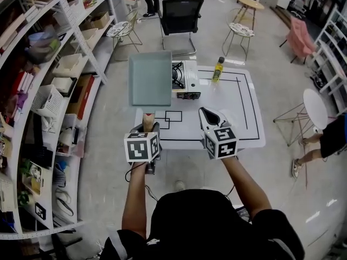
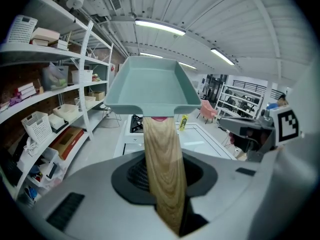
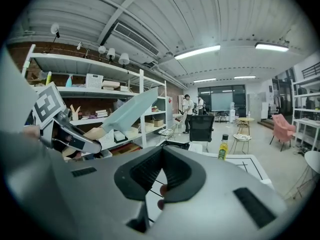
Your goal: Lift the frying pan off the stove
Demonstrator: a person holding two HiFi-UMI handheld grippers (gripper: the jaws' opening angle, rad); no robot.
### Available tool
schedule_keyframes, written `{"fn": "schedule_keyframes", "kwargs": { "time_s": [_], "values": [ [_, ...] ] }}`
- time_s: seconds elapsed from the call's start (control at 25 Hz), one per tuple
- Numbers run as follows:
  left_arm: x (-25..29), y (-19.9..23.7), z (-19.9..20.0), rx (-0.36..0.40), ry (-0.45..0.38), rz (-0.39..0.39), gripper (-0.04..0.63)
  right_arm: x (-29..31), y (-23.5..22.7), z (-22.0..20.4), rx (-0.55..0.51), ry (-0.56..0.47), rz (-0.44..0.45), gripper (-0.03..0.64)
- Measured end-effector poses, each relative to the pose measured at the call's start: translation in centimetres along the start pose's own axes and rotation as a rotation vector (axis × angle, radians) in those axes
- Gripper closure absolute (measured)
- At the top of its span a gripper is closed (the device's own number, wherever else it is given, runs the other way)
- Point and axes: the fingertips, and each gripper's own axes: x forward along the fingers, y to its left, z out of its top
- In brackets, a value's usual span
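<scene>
Head view: pan held clear of the stove in your left gripper

White table [image 1: 244, 129] with black tape lines sits ahead of you; stove [image 1: 182, 76] at its far left corner; yellow bottle [image 1: 218, 69] upright just beside the stove on its right; black chair [image 1: 181, 16] behind the table; shelves [image 1: 49, 91] crowded with baskets and boxes run down your left; round white side table [image 1: 315, 108] and a seated person [image 1: 325, 140] off to your right, well apart from the work. From above, the frying pan [image 1: 150, 78] covers the stove's left part, so only the right burner shows; nothing else stands between you and the stove.

The pan is rectangular, pale grey-green, shallow with a raised rim, on a light wooden handle [image 2: 162, 169]. Your left gripper [image 1: 147, 128] has its jaws clamped on that handle; the pan hangs in the air over the stove's left side, touching nothing. Right gripper view shows it tilted, far end higher. Your right gripper [image 1: 206, 112] hovers over the table's near edge, jaws pressed together at the tips, nothing between them.
</scene>
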Motion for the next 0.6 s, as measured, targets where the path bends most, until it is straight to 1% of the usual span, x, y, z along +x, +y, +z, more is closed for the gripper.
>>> {"fn": "schedule_keyframes", "kwargs": {
  "time_s": [0.36, 0.6],
  "values": [
    [-1.6, -4.1, -0.1, -0.004, -0.024, 0.001, 0.491, -3.8, -1.1, 0.0, -0.017, -0.002, 0.014, 0.615],
    [-3.6, -7.3, -1.4, -0.011, -0.038, 0.008, 0.491, -7.3, -1.6, -0.4, -0.025, -0.01, 0.028, 0.615]
  ]
}}
